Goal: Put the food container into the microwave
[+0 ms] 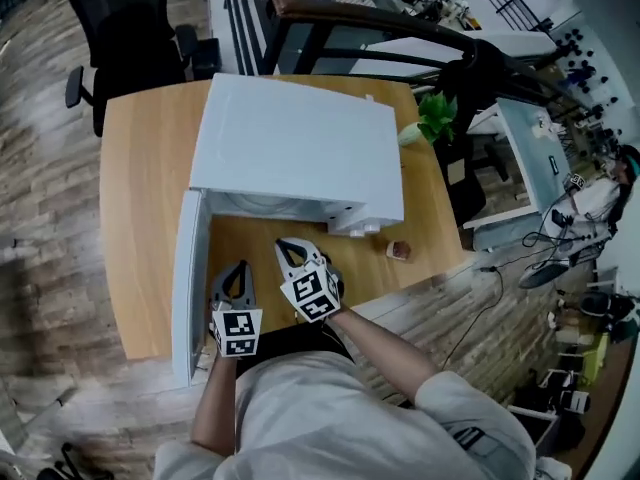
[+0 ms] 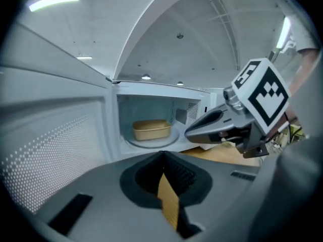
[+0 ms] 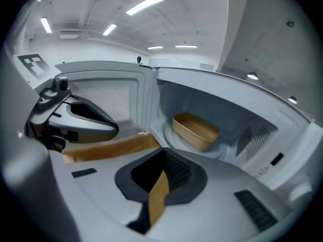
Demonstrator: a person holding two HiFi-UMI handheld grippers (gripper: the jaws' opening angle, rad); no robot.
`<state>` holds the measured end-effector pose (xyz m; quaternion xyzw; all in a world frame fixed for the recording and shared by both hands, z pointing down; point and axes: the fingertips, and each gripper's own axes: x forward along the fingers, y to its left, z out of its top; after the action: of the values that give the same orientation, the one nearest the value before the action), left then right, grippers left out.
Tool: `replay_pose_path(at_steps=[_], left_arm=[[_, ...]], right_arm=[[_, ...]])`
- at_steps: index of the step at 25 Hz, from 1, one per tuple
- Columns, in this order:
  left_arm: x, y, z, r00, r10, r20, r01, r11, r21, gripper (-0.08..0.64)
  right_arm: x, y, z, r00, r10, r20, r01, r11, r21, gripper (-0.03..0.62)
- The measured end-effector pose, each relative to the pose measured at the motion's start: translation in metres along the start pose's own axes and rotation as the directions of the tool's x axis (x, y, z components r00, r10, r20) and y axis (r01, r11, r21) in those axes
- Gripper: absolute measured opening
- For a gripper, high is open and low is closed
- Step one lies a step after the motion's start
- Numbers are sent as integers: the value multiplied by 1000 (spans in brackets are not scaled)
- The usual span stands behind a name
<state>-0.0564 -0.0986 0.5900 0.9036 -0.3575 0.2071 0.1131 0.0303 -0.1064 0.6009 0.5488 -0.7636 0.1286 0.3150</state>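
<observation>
Wood-plank floor (image 1: 40, 168) all round. Light wooden table (image 1: 140, 158) carries a white microwave (image 1: 300, 138), which sits just ahead of both grippers. Black office chair (image 1: 130, 18) stands beyond the table, far ahead-left of the grippers. Microwave door (image 1: 188, 278) is swung wide open, edge-on just left of the left gripper. Its dotted inner panel fills the left side of the left gripper view. Person in a light shirt stands at the table's near edge, one gripper per hand.

Left gripper (image 1: 238, 266): jaws together, nothing between them, tips pointing into the open cavity. Right gripper (image 1: 285, 245): just right of the left one, close but apart, slightly further forward. Its jaws are also closed together and empty, with only table wood showing through the slit behind the tips. Each carries a marker cube at its rear.

Glass turntable (image 2: 170, 137) lies on the cavity floor ahead of both sets of tips. Food container (image 2: 151, 129), tan, rectangular, open-topped, sits on that turntable inside the microwave. It is ahead and a bit left of the left gripper's tips, ahead-right of the right gripper's tips, touched by neither.

Green plant (image 1: 437, 116) stands at the table's far right corner, well ahead-right of the right gripper. Small brown object (image 1: 399, 250) lies on the table right of the right gripper, near the microwave's front corner.
</observation>
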Motion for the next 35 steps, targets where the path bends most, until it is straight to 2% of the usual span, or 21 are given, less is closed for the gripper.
replay_pose_path(at_steps=[6, 11, 15, 20, 23, 26, 30, 35], left_arm=[[9, -15, 20, 998, -52, 28, 54, 997, -54, 11], [11, -28, 28, 996, -83, 27, 85, 992, -90, 11], [22, -47, 49, 990, -120, 73, 126, 989, -75, 11], [23, -60, 87, 979, -145, 142, 154, 987, -55, 11], [15, -69, 118, 969, -172, 179, 183, 982, -43, 11], [9, -78, 155, 957, -181, 229, 191, 981, -23, 11], [-1, -91, 209, 935, -137, 327, 157, 987, -36, 11], [-12, -87, 259, 912, -102, 396, 120, 992, -23, 11]], right_arm=[[-35, -14, -3, 998, -45, 50, 39, 993, 107, 3], [-53, -17, 4, 993, -37, 109, 20, 987, 158, 3], [-71, -35, 10, 984, -58, 169, 28, 985, 171, 3], [-97, -57, 26, 959, -85, 272, 26, 977, 212, 3], [-116, -66, 45, 935, -114, 337, 33, 971, 236, 3], [-142, -84, 73, 899, -163, 407, 71, 970, 231, 3], [-185, -114, 111, 849, -202, 488, 122, 974, 192, 3], [-216, -152, 152, 773, -270, 573, 162, 959, 233, 3]])
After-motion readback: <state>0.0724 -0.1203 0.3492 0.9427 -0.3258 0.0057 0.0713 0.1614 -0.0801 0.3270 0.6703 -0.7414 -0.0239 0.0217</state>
